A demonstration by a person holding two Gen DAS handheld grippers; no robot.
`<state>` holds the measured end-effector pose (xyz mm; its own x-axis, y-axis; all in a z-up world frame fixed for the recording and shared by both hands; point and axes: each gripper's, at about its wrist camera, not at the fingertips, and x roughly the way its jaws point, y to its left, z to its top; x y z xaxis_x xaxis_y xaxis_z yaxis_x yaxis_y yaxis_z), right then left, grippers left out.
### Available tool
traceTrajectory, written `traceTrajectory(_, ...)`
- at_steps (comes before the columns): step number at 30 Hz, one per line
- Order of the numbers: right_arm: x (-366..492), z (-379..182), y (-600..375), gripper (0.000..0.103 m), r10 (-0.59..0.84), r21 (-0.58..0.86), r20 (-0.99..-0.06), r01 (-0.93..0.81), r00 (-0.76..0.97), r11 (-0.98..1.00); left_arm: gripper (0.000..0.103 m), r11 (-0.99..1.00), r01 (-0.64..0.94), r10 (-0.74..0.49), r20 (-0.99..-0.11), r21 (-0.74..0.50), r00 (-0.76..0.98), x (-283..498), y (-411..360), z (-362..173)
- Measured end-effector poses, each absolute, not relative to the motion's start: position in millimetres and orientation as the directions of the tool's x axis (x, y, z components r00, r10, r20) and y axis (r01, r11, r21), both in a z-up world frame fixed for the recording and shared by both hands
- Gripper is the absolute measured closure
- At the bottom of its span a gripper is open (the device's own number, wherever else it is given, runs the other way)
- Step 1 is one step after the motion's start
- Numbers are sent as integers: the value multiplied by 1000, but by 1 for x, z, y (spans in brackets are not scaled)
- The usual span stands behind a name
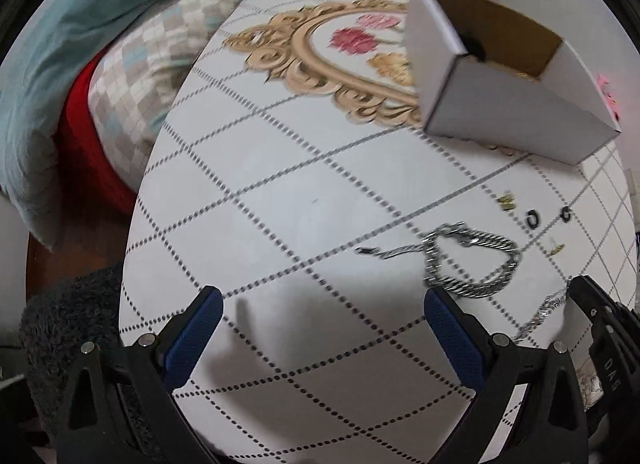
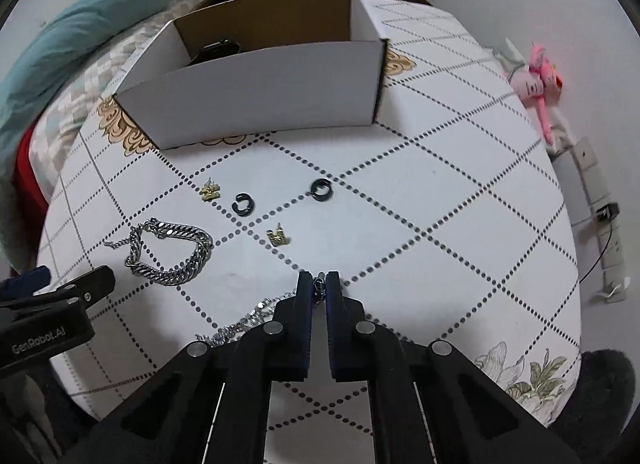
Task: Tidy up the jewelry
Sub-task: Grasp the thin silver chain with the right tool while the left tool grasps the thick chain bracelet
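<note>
My right gripper (image 2: 319,284) is shut on the end of a thin silver chain (image 2: 240,326), which trails left across the white tablecloth. Ahead of it lie a heavy silver link bracelet (image 2: 168,254), two black hoop rings (image 2: 241,204) (image 2: 320,188) and two small gold earrings (image 2: 210,190) (image 2: 279,237). My left gripper (image 1: 322,300) stands open low over bare cloth, nothing between its blue pads. The bracelet (image 1: 472,264) lies just beyond its right finger (image 1: 440,308). An open white cardboard box (image 2: 256,80) stands behind the jewelry, with a dark item (image 2: 218,48) inside.
The round table (image 1: 280,184) has a dotted diamond pattern and a gold floral print. Pillows and a teal blanket (image 1: 80,44) lie off its left edge. A pink plush toy (image 2: 540,76) hangs on the wall at the right, above a power strip (image 2: 600,204).
</note>
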<state>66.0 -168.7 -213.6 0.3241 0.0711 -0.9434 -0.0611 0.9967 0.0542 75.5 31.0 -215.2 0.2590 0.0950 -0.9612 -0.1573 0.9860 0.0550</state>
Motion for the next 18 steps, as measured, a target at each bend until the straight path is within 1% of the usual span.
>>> traceTrajectory(3, 69, -205, -188, 98, 86, 83, -940, -23, 331, 996, 1, 996, -77, 65, -954, 44, 294, 75, 11, -211)
traceTrajectory(6, 74, -198, -209, 98, 84, 94, -936, 12, 341, 996, 1, 998, 25, 52, -946, 64, 320, 77, -18, -212)
traceTrajectory(8, 76, -195, -220, 98, 77, 94, -936, 34, 343, 995, 4, 992, 88, 56, -944, 89, 324, 78, -38, -215)
traceTrajectory(10, 77, -195, -230, 98, 73, 97, -936, 53, 343, 994, 12, 988, 122, 51, -946, 95, 319, 81, -51, -216)
traceTrajectory(11, 78, -195, -235, 98, 70, 98, -937, 66, 343, 993, 14, 985, 141, 50, -948, 99, 314, 82, -59, -218)
traceTrajectory(15, 78, -197, -247, 98, 70, 109, -938, 99, 340, 989, 16, 977, 178, 53, -942, 117, 333, 83, -73, -222)
traceTrajectory(17, 79, -199, -252, 98, 74, 118, -938, 113, 338, 987, 21, 973, 193, 54, -937, 127, 346, 86, -78, -221)
traceTrajectory(18, 79, -199, -253, 98, 76, 122, -939, 118, 336, 986, 32, 973, 199, 39, -937, 114, 347, 87, -80, -220)
